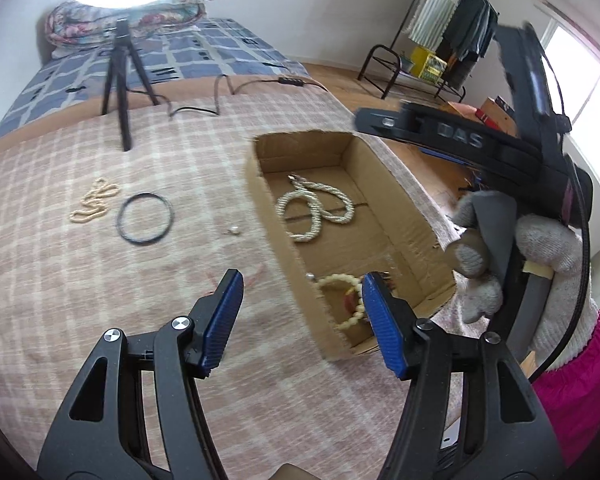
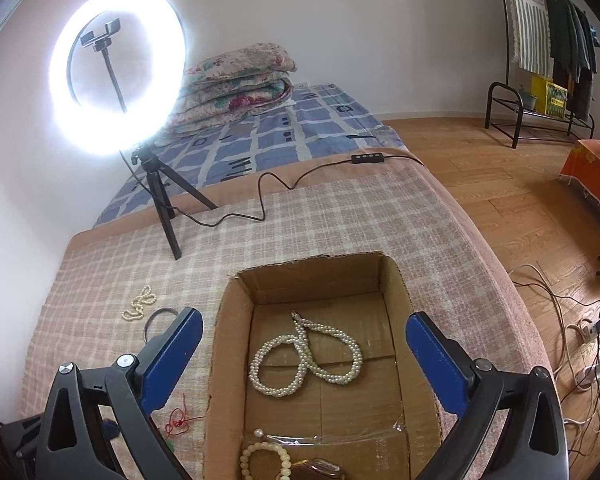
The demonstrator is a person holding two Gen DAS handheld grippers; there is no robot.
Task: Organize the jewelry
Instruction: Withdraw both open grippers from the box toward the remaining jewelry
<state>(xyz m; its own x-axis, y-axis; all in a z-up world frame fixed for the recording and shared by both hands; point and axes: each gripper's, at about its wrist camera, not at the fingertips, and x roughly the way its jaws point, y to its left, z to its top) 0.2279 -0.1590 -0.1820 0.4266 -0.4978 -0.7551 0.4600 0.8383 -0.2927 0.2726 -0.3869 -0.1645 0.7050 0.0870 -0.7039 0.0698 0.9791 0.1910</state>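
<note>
Over the box point(image 2: 396, 280) I am holding my right gripper point(image 2: 304, 336) with fingers spread wide, nothing between them. Inside are lying a pearl necklace point(image 2: 306, 356) and, at six o'clock, a bead bracelet point(image 2: 260, 458). My left gripper point(image 1: 302, 284) is hanging spread and empty; at its ten o'clock a black ring point(image 1: 145, 218) and a small chain point(image 1: 94, 200) are lying on the cloth.
</note>
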